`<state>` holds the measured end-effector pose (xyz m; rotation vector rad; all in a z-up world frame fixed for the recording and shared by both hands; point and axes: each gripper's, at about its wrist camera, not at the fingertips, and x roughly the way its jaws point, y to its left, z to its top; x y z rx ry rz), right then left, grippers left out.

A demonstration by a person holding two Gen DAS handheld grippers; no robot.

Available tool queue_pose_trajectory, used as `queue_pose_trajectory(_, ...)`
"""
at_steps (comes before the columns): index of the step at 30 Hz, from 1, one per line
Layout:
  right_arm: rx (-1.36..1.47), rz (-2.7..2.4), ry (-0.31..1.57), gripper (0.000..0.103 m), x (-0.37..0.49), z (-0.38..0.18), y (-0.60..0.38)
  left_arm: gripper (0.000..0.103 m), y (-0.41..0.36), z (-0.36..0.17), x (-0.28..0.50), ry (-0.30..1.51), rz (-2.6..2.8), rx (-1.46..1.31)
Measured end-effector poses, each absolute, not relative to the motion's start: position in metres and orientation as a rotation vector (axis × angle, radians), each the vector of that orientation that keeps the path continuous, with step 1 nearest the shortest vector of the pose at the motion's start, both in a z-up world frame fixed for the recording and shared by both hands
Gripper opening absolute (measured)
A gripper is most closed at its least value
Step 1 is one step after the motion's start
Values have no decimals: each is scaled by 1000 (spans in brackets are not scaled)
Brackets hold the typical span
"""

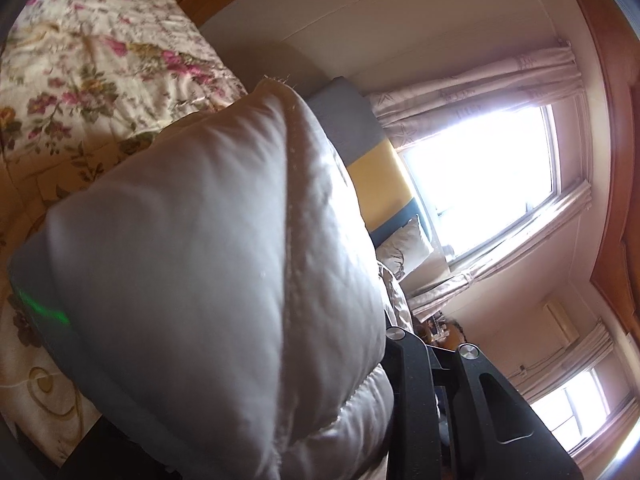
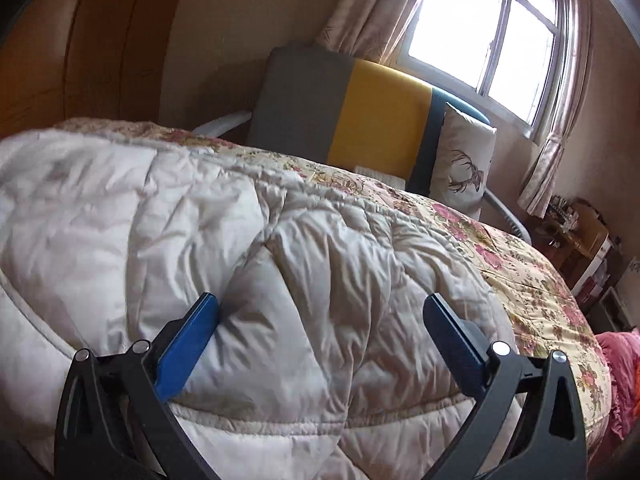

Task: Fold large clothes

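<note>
A large puffy off-white quilted coat lies on the flowered bed cover. My right gripper is open, its blue fingers spread wide and pressed against the coat's padding near its lower part. In the left wrist view a lifted fold of the same coat fills the middle, close to the lens. My left gripper shows only as two black arms standing close together at the bottom right; the coat hangs at them and hides the fingertips, so it looks shut on the coat.
A grey, yellow and blue headboard and a deer-print pillow stand at the bed's far end under a bright curtained window. Shelves with clutter stand at the right. Pink cloth lies at the bed's right edge.
</note>
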<state>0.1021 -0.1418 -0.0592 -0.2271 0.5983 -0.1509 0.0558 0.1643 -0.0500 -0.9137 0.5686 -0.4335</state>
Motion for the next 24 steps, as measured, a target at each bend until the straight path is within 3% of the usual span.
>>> queue_pose_trajectory(13, -121, -151, 568, 101, 99, -74, -153, 26, 96, 45, 34, 484, -400, -476)
queue_pose_trajectory(16, -107, -121, 679, 101, 108, -56, -162, 26, 84, 58, 32, 476, -381, -380)
queue_pose_trajectory(21, 14, -113, 596, 101, 131, -15, -176, 26, 81, 65, 39, 484, -366, -363)
queue_pose_trajectory(24, -5, -49, 680, 101, 169, -22, -161, 26, 69, 72, 35, 481, -362, -333)
